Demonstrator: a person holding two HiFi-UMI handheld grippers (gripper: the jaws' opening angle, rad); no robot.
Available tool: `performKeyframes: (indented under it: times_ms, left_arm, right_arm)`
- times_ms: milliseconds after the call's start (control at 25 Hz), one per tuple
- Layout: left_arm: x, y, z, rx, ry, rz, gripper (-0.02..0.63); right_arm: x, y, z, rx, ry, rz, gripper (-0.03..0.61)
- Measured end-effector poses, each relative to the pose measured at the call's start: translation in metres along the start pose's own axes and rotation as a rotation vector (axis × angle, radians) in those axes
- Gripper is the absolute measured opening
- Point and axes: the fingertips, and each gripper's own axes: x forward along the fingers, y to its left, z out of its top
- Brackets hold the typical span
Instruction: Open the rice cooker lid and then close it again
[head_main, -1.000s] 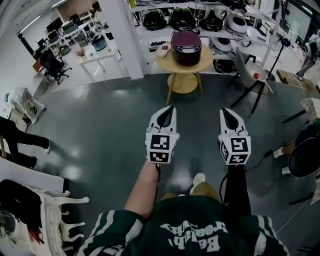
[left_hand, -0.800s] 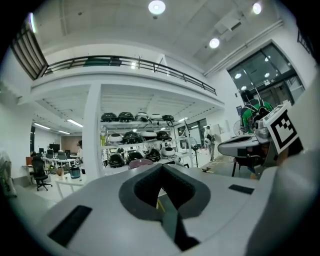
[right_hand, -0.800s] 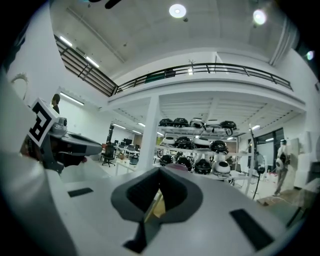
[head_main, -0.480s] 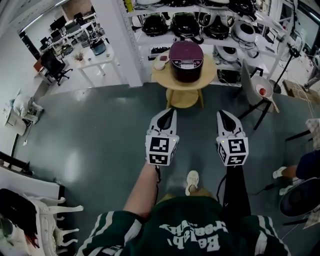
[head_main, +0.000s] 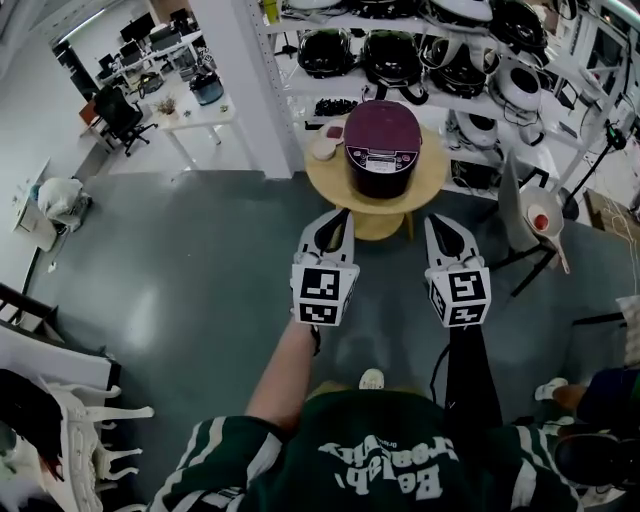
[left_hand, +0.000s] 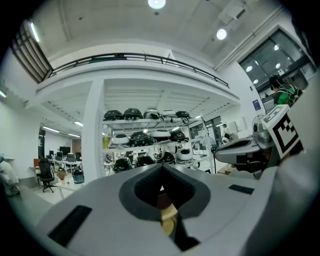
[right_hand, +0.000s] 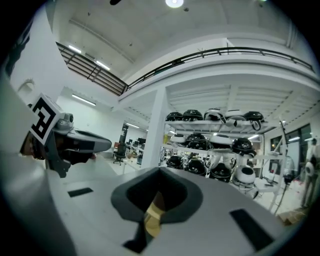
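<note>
- The left gripper (head_main: 342, 216) has its jaws pressed together with nothing between them. Its own view shows only a narrow notch where they meet.
- The right gripper (head_main: 432, 220) is the same: jaws closed, nothing held.
- Both are held level and side by side in front of the person, tips aimed at the table. I read this as a carrying posture before any reach. Closed tips would also suit prodding a latch rather than grasping.
- The rice cooker (head_main: 383, 150) stands on a round wooden table (head_main: 328, 178) ahead of the two tips, roughly between their lines and apart from both.
- A small pale dish (head_main: 325, 150) sits just beside the cooker, toward the person's left. It is close enough to need care on that side.
- The cooker is deep plum with a rounded body. Its lid is down and looks flush, so the opening step is not yet done.
- A grey control panel faces the person. No release catch can be made out from here.
- Shelves (head_main: 420, 75) behind the table hold many other cookers, black and white.
</note>
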Motion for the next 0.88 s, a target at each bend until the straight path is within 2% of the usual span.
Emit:
performKeyframes:
  times_ms: [480, 720, 880]
  left_arm:
    - [0.075, 0.023, -0.007, 0.014, 0.027, 0.011, 0.000]
    - [0.118, 0.044, -0.020, 0.014, 0.034, -0.016, -0.001]
    - [0.170, 0.057, -0.034, 0.018, 0.041, -0.068, 0.000]
  right_arm:
    - [0.076, -0.035, -0.008, 0.041, -0.009, 0.031, 0.005]
    - [0.126, -0.045, -0.020, 0.058, 0.021, 0.017, 0.005]
    - [0.176, -0.059, -0.036, 0.058, 0.076, 0.004, 0.005]
